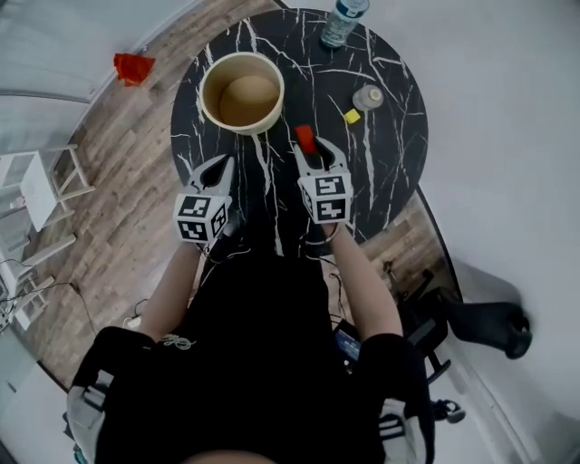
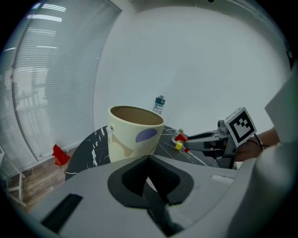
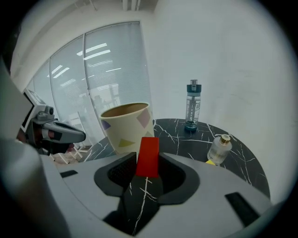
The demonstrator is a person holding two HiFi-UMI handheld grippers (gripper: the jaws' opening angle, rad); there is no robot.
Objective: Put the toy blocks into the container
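Note:
A cream container (image 1: 241,93) stands open-topped on the round black marble table (image 1: 390,154). My right gripper (image 1: 314,152) is shut on a red block (image 1: 305,138), held upright between its pads just right of the container; in the right gripper view the red block (image 3: 148,155) stands in front of the container (image 3: 126,126). A small yellow block (image 1: 352,116) lies on the table further right. My left gripper (image 1: 218,169) is shut and holds nothing, near the table's front edge below the container (image 2: 135,135).
A small capped bottle (image 1: 367,97) stands beside the yellow block and a water bottle (image 1: 343,20) at the table's far edge. A red object (image 1: 133,67) lies on the wooden floor, with white furniture (image 1: 36,186) at left and a black chair base (image 1: 480,322) at right.

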